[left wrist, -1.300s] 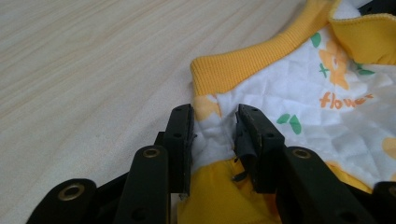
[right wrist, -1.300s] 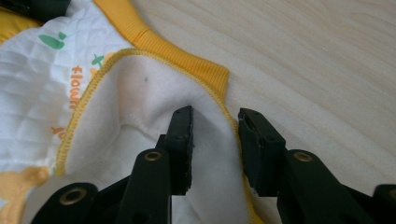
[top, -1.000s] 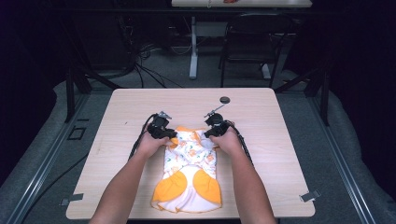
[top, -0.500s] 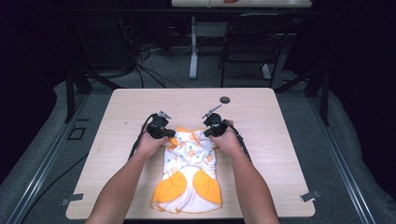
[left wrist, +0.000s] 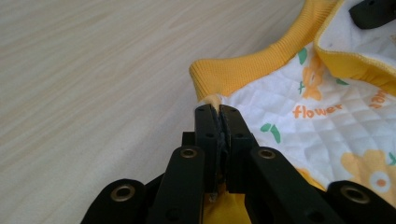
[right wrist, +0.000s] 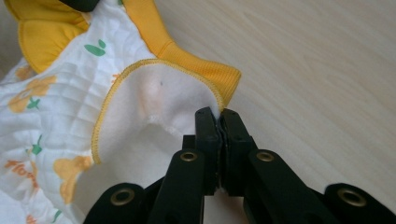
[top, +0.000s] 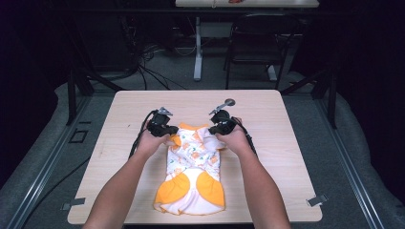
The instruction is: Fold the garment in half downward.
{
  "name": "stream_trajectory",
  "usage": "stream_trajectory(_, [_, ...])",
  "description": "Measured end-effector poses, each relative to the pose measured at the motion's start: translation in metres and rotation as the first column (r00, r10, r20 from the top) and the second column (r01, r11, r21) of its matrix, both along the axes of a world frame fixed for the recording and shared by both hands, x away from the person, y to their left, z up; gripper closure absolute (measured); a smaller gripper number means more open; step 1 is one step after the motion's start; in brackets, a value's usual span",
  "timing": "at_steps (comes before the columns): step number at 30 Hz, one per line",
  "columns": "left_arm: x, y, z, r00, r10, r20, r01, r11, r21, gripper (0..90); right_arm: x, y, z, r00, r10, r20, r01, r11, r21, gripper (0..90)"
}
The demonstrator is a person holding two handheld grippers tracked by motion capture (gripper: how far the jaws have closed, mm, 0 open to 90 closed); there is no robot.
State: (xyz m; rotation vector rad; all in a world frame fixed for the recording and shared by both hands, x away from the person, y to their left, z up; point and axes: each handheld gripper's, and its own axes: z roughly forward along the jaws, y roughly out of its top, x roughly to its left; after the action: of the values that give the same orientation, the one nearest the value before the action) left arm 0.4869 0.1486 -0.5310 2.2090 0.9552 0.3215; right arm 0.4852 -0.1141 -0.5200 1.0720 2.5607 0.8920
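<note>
Pale wooden table (top: 267,124) carries the baby garment (top: 193,167) at centre frame. My left gripper (left wrist: 219,112) and right gripper (right wrist: 218,114) have just been closing and now pinch its upper corners. Risk: thin fabric bites may slip when lifted, dropping one side.

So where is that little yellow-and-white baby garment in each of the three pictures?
High view: the baby garment lies at the table's middle, running toward the near edge.
Left gripper view: right half of the picture, pinched by the left gripper.
Right gripper view: left half, pinched by the right gripper.
Shared landmark: its yellow ribbed cuff.
</note>
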Motion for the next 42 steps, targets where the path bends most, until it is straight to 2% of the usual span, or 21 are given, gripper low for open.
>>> stream_trajectory(2, [0.0,0.002,0.004,1.0,0.008,0.006,-0.008,0.9998,-0.016,87.5,0.001,0.001,0.007,0.9998,0.009,0.018,-0.009,1.0,-0.004,87.2])
stream_trajectory(11, [0.0,0.004,0.029,0.9983,0.012,0.057,-0.011,0.9996,-0.025,87.6,0.001,0.006,0.034,0.9973,0.013,0.073,-0.011,1.0,-0.024,87.2])
stream_trajectory(21, [0.002,0.007,0.052,0.9946,0.014,0.103,-0.011,0.9995,-0.029,87.8,0.0,0.006,0.054,0.9913,0.015,0.131,-0.013,1.0,-0.019,87.2])
stream_trajectory(26, [0.0,0.008,0.056,0.9932,0.007,0.116,-0.004,0.9997,-0.025,87.8,-0.001,0.003,0.057,0.9881,0.016,0.153,-0.014,1.0,-0.013,87.2])
stream_trajectory(27, [0.0,0.008,0.057,0.9916,0.01,0.129,-0.007,0.9996,-0.029,87.8,-0.001,0.004,0.057,0.988,0.013,0.154,-0.012,1.0,-0.01,87.2])
stream_trajectory(34, [-0.003,0.01,0.062,0.9891,-0.002,0.147,0.009,0.9991,-0.042,87.8,-0.004,0.003,0.062,0.9822,0.008,0.188,-0.01,1.0,0.009,87.2])
stream_trajectory(38, [-0.01,0.01,0.061,0.9864,-0.015,0.164,0.021,0.9991,-0.037,87.7,-0.009,0.004,0.064,0.979,0.036,0.201,-0.034,0.999,-0.012,87.2])
stream_trajectory(42, [-0.016,0.014,0.059,0.9862,-0.022,0.164,0.028,0.9991,-0.033,87.8,-0.016,0.007,0.066,0.9739,0.066,0.217,-0.063,0.998,-0.022,87.1])
